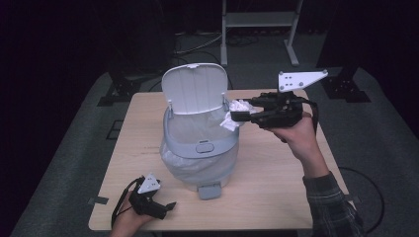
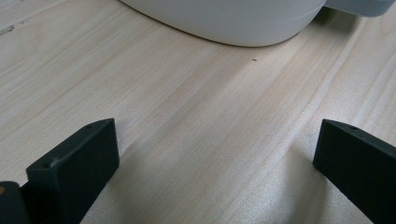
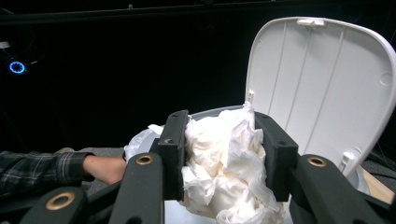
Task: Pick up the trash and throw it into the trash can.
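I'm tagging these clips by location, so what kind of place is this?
Probably a lab or recording studio set up for demonstrations, not a home. A lone wooden table stands on grey carpet amid dark surroundings, with equipment stands behind, and a person works a pedal bin using a hand-held gripper.

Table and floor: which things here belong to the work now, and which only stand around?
In use:
- bin, lid open, bag inside
- crumpled tissue, clamped in the right gripper beside the bin's rim
- left gripper, open, resting on the table

Standing around:
- metal stand
- floor cables

matt wood table (image 2: 196, 140), crumpled paper (image 3: 224, 163)
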